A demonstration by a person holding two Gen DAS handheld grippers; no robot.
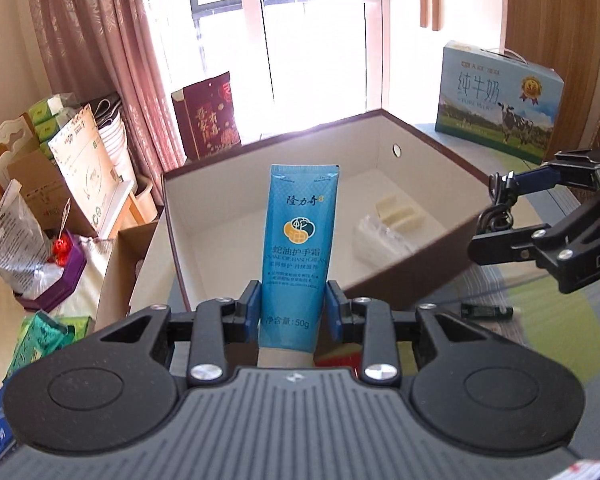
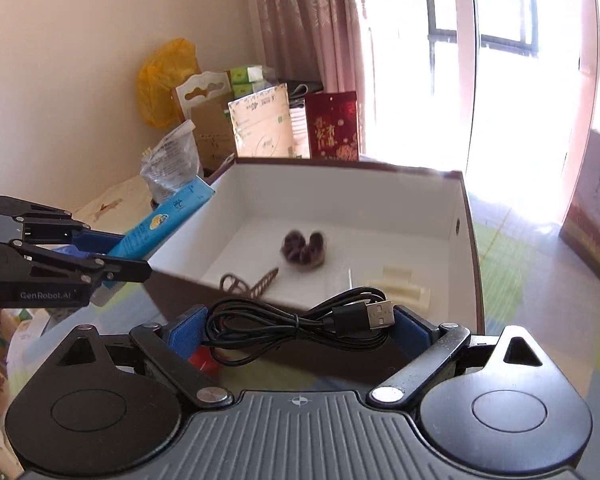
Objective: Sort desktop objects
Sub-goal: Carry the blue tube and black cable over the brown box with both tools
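Observation:
My left gripper (image 1: pixel 294 308) is shut on a blue hand-cream tube (image 1: pixel 300 236), which stands upright between the blue pads in front of the open brown box (image 1: pixel 172 216). In the right wrist view the left gripper (image 2: pixel 134 256) and its blue tube (image 2: pixel 160 224) hang at the box's (image 2: pixel 466 240) left near corner. My right gripper (image 2: pixel 300 328) is shut on a coiled black USB cable (image 2: pixel 284 320), just before the box's near wall. The left wrist view shows the right gripper (image 1: pixel 488 214) over the box's right wall with the black cable (image 1: pixel 498 216) in it.
Inside the white-lined box lie a dark scrunchie (image 2: pixel 304 252), a brown hair clip (image 2: pixel 252 284), a cream hair clip (image 2: pixel 396 288) and a clear bag (image 1: pixel 380 240). A milk carton case (image 1: pixel 500 108) stands at the back right. Bags and boxes (image 1: pixel 72 168) crowd the left. A small black item (image 1: pixel 486 311) lies on the table.

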